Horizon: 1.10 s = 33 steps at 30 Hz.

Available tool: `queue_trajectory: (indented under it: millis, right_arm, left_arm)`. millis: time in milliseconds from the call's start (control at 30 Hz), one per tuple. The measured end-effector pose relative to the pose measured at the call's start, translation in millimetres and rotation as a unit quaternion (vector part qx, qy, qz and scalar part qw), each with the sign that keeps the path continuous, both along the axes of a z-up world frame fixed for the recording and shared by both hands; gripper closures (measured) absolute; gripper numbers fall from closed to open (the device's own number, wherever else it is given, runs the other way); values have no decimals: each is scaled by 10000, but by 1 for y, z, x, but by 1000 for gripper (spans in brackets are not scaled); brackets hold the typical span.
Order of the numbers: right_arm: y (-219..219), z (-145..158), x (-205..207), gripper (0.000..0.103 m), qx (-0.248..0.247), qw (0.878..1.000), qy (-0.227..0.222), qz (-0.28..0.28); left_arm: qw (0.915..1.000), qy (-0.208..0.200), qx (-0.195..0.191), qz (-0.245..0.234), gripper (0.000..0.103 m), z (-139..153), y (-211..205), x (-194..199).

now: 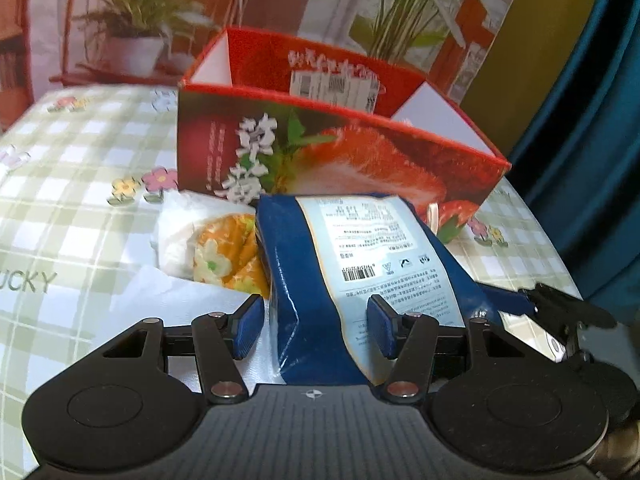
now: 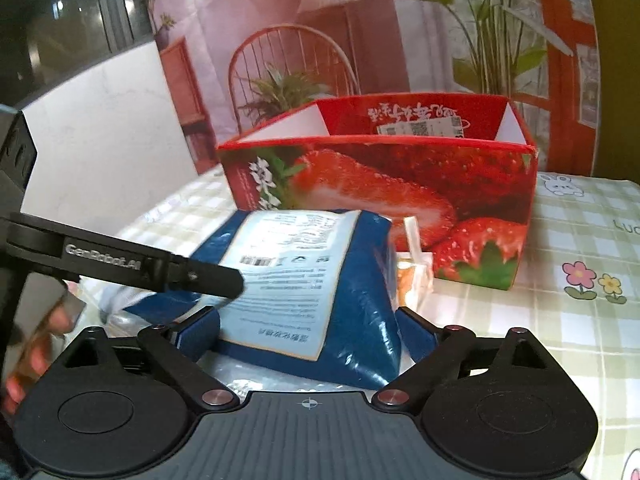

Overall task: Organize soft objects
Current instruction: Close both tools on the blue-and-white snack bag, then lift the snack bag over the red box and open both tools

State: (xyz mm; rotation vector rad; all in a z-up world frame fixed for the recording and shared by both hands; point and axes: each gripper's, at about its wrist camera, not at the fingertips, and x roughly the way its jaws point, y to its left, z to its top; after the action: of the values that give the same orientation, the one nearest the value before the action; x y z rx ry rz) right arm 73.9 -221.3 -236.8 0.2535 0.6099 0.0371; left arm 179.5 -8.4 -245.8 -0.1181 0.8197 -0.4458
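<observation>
while held over the surface (image 1: 60, 200), covered in green-and-white check cloth with small flower prints, blue soft pack (image 1: 320, 272) seen label side up, white panel with barcode and fine print facing the cameras. lying just in front of red strawberry-print box (image 1: 340, 152), open at the top, white inner walls showing. far end of pack close to the box front; touching or not, cannot tell.

left gripper (image 1: 318, 326): jaws about half apart, straddling the near left edge of the pack. blue pads (image 1: 248, 326) either side of the crinkled edge; left pad apparently clear of the film, right pad over the label. firm pinch or not, cannot tell.

right gripper (image 2: 308, 334): jaws wide, spanning the near end of the pack from the other side. pads close against both flanks of the pack; pressing or not, cannot tell.

beside the pack, toward the box: white wrapped item with orange floral print (image 1: 216, 248), on white paper or film. same item partly hidden behind the pack in right wrist view.

fingers of a hand (image 2: 36, 344) visible at lower left edge of right wrist view.
</observation>
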Motion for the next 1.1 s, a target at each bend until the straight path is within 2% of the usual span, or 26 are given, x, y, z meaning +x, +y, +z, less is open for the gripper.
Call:
queue_trajectory:
  millis: [67,200,233,367,500,633,800,967,1100]
  right_arm:
    - [-7,-2,5,17,97,9999,76,-24]
    - [-18,-1,12,40,167,9997,199,-1]
    - [-18,-1,12,41,151,9996,217,31]
    - [-10,7,9,42,109,9994,173,264]
    - [-3,18,4,52,51,9991,52,408]
    - [-1,38,-1,53,-42,9989,-201,416]
    - [4,71,3,52,-413,9962,-579,501]
    - [-2,98,20,51,-735,9928,-768,559]
    - [-13,110,38,51,-784,9914,-922,508]
  left_arm:
    - [9998,164,-109,-47,44,-2,4,7]
    - [9993,280,-163,-174,54,-1,6,15]
    - [9994,253,-143,-194,57,0,6,16]
    - [9996,55,52,-276,58,7,-1,8]
    - [9989,-239,277,-305,60,21,-3,0]
    - [9978,-569,136,-322,60,45,5,-6]
    - [9933,-1099,139,-330,60,81,7,-8]
    - [9894,-1403,80,-354,60,111,3,8]
    - [9846,-1676,298,-398,60,126,-8,28]
